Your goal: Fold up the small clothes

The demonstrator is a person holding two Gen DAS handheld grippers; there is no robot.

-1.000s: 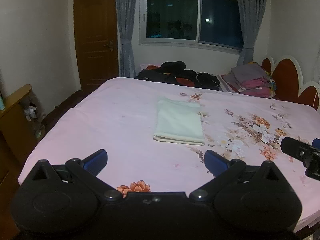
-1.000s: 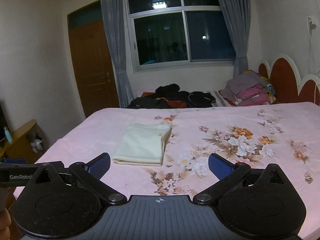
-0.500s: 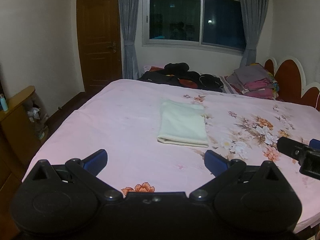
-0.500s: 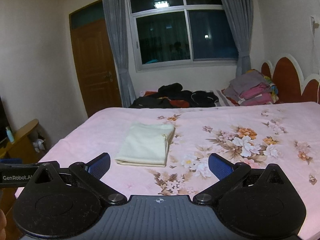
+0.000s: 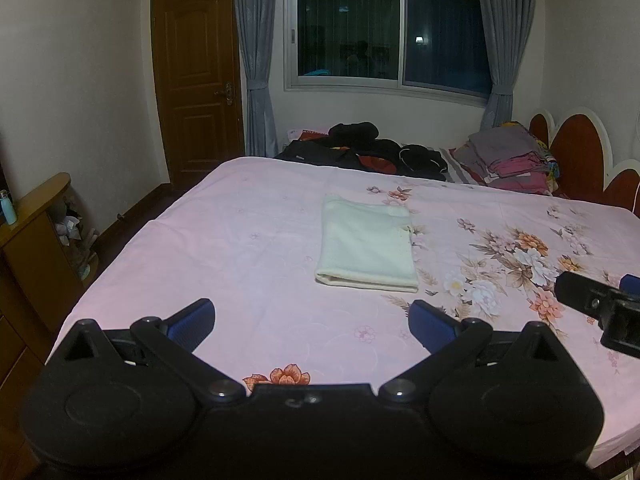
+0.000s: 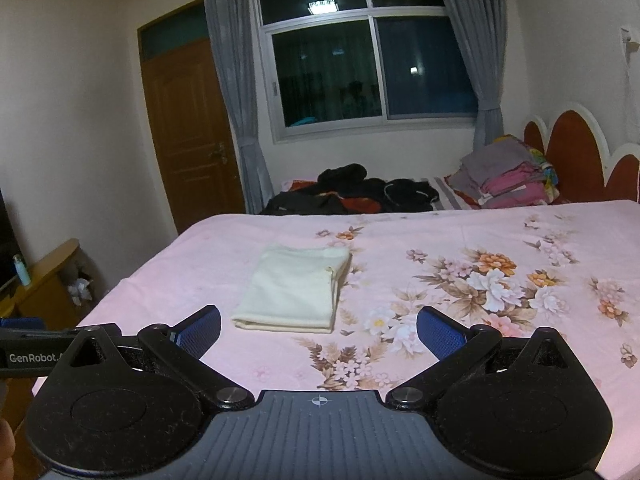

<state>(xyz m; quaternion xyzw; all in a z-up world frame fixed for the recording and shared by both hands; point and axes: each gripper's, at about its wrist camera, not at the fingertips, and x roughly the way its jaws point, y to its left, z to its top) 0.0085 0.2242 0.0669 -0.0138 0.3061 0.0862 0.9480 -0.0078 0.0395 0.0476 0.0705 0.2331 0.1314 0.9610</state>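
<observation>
- Left wrist view: left gripper (image 5: 312, 318) has its jaws spread wide, nothing between the blue pads (image 5: 191, 319); it hangs above the near part of the bed (image 5: 240, 248), well short of the cloth.
- Folded cream garment (image 5: 366, 250) lies flat on the pink floral sheet, mid-bed, folded edge toward the camera. It looks finished (a judgement: edges squared, layers stacked).
- Part of the right gripper (image 5: 600, 306) shows at the right edge, off to the side of the garment.
- Right wrist view: right gripper (image 6: 318, 336) also wide open and empty, held low over the near edge, garment (image 6: 296, 288) ahead and slightly left.
- Dark clothes heap (image 6: 348, 194) and a folded stack (image 6: 504, 180) sit at the far side, probably the source pile and the done pile.
- Both tools apart from the cloth suggests a pause between items.
</observation>
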